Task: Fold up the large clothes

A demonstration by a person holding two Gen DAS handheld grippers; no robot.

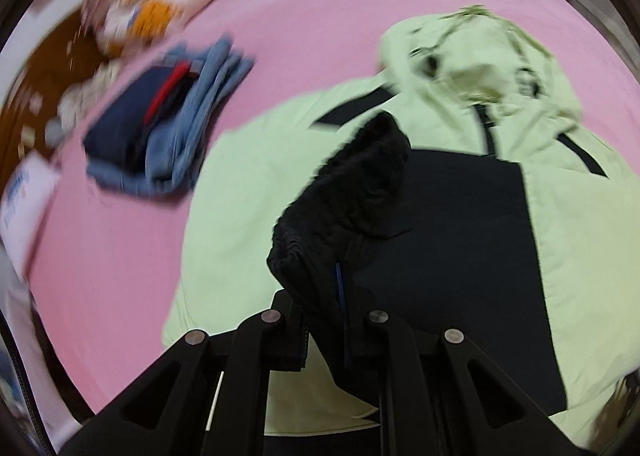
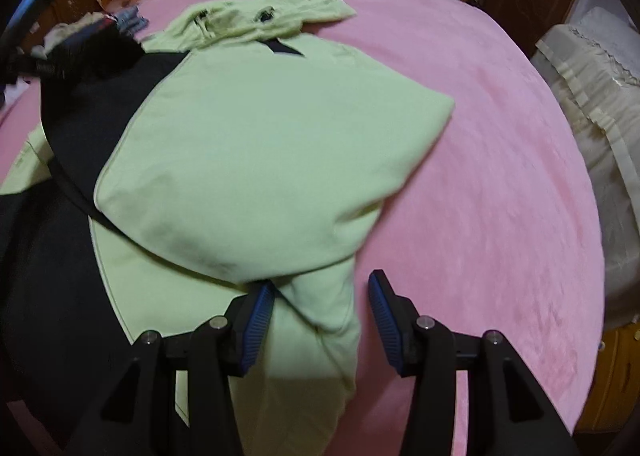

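On the pink bed (image 2: 480, 136) — left gripper (image 1: 324, 320) fingers apparently clamped on jacket's black cuff (image 1: 320, 248), right gripper (image 2: 320, 320) fingers apart.

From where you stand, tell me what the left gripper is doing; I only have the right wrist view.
Observer: The left gripper is shut on the jacket's black cuff, lifted over the jacket's dark panel.
Operator: Report what lies beside the jacket on that side.
Observer: A folded stack of navy and blue denim clothes sits on the pink bedspread, apart from the green jacket.
Operator: Say whether the front zipper shows.
Observer: Yes, a dark zipper runs down from the hood.
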